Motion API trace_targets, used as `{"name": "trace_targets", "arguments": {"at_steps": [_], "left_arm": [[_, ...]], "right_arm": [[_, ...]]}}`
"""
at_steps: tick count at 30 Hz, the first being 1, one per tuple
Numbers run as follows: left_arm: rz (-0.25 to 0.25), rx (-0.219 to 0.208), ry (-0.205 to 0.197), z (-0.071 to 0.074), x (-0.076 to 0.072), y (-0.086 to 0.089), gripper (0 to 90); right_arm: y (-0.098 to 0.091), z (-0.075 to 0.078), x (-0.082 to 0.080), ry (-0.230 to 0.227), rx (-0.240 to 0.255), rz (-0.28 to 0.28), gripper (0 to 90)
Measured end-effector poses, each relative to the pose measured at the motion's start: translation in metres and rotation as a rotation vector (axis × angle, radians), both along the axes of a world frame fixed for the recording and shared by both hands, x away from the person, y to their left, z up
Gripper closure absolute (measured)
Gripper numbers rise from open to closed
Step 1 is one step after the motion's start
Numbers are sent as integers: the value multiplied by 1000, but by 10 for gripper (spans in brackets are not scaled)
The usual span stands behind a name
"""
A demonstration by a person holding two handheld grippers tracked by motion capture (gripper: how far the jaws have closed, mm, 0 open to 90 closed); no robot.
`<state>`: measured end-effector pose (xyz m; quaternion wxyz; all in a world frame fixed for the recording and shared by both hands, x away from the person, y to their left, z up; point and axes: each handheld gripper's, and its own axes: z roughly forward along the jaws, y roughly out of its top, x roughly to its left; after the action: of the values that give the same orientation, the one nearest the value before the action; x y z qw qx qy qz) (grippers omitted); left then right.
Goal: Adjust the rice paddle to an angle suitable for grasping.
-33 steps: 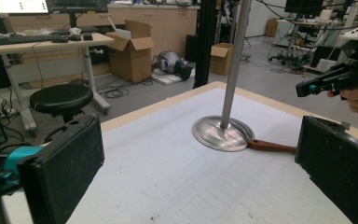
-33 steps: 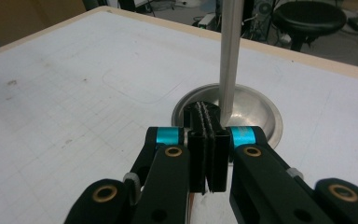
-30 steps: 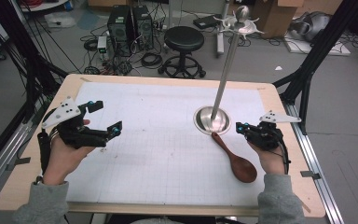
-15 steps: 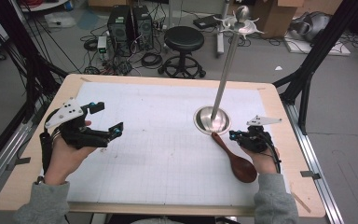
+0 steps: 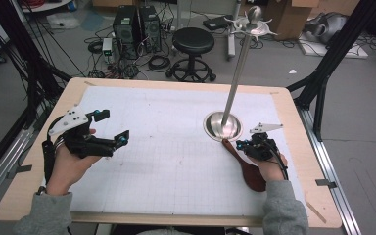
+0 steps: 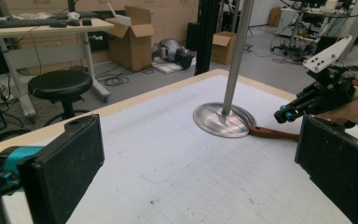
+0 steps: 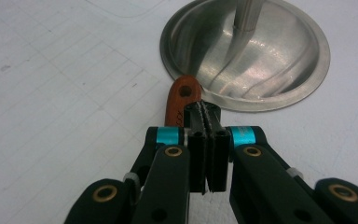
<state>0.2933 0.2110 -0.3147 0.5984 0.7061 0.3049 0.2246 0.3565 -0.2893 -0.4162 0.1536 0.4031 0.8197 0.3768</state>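
Near the right edge of the table (image 5: 176,85), a wooden spoon (image 5: 248,169) is lying flat on the white gridded mat (image 5: 166,161), its handle end touching the rim of the round steel base (image 5: 222,125) of a tall metal stand (image 5: 237,73). The right gripper (image 7: 207,116) is hovering right over that handle end — jaws pressed together, nothing between them, tips just beside the hole in the handle. Toward the left edge, the left gripper (image 5: 122,138) is resting well apart from the spoon — its jaws standing wide and empty, pointing across the mat toward the stand.
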Motion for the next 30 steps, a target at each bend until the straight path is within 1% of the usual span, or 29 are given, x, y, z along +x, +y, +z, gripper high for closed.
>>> {"name": "trace_targets", "arguments": {"at_steps": [1, 2, 4, 6, 7, 9, 12, 14, 16, 18, 19, 20, 23, 24, 30], "left_arm": [[3, 0, 1, 0, 0, 0, 17], [2, 2, 2, 0, -1, 1, 17], [8, 1, 1, 0, -1, 3, 17], [3, -1, 0, 0, -2, 5, 18], [9, 2, 0, -1, -2, 6, 17], [14, 8, 2, -1, -3, 6, 17], [26, 8, 4, -1, -3, 7, 17], [29, 5, -8, -1, -5, 9, 17], [28, 0, -12, -1, -6, 9, 18], [33, -5, -12, -1, -6, 9, 18], [35, 0, -4, -1, -6, 10, 18], [35, 0, -4, -1, -6, 10, 18], [41, 8, 4, -3, -5, 11, 18], [42, 7, 4, -3, -5, 11, 18], [44, 5, 6, -3, -5, 12, 18]], "right_arm": [[0, -1, 1, 5, 1, 0, 892], [1, -4, 3, 22, 2, -1, 892], [2, -5, 3, 28, -2, 1, 891], [3, -7, 5, 33, -7, 6, 892], [3, -9, 7, 41, -12, 1, 892], [2, -11, 9, 44, -15, 0, 892], [1, -13, 11, 56, -13, 1, 892], [1, -14, 12, 60, -19, 2, 892], [1, -15, 13, 71, -19, 0, 892], [1, -16, 13, 73, -16, 0, 892], [1, -16, 14, 83, -9, -1, 892], [1, -16, 14, 83, -9, -1, 892], [3, -19, 15, 96, -21, 6, 892], [4, -20, 16, 95, -29, 11, 892], [6, -20, 16, 97, -34, 12, 893]]}}
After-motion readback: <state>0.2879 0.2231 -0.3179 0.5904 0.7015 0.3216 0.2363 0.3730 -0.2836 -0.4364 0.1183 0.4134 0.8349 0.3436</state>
